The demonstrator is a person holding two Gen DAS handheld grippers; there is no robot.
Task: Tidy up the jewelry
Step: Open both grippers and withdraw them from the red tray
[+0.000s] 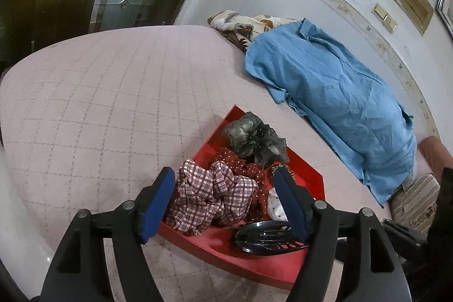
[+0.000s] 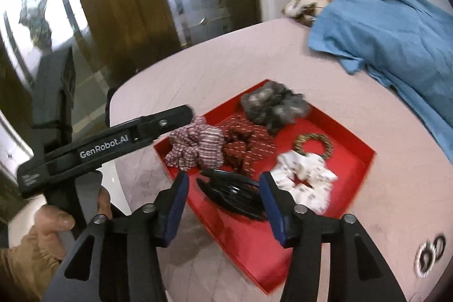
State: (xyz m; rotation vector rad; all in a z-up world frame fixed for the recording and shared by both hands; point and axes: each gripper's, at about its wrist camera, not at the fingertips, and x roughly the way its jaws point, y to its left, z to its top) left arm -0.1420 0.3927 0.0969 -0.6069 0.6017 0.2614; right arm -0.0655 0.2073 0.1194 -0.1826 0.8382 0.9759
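Item: red tray [image 2: 356, 169] on pink quilt [image 1: 99, 92], holding 4 scrunchies, 1 beaded ring, 1 black claw clip [image 2: 232, 193]. Right gripper [image 2: 223, 205] released above the clip, left gripper [image 1: 223, 203] released over plaid scrunchie [image 1: 209, 194]. Advice: lift straight clear, avoiding snags.

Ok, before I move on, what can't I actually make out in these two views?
- White scrunchie: left wrist view, mostly hidden behind the left gripper finger.
- Beaded ring: same view, only a sliver shows past that finger.
- Pair of small round items on the bedcover outside the red tray: right wrist view, motion-blurred; type unclear.
- Black hair claw: blurred; whether the open right gripper touches it is unclear.
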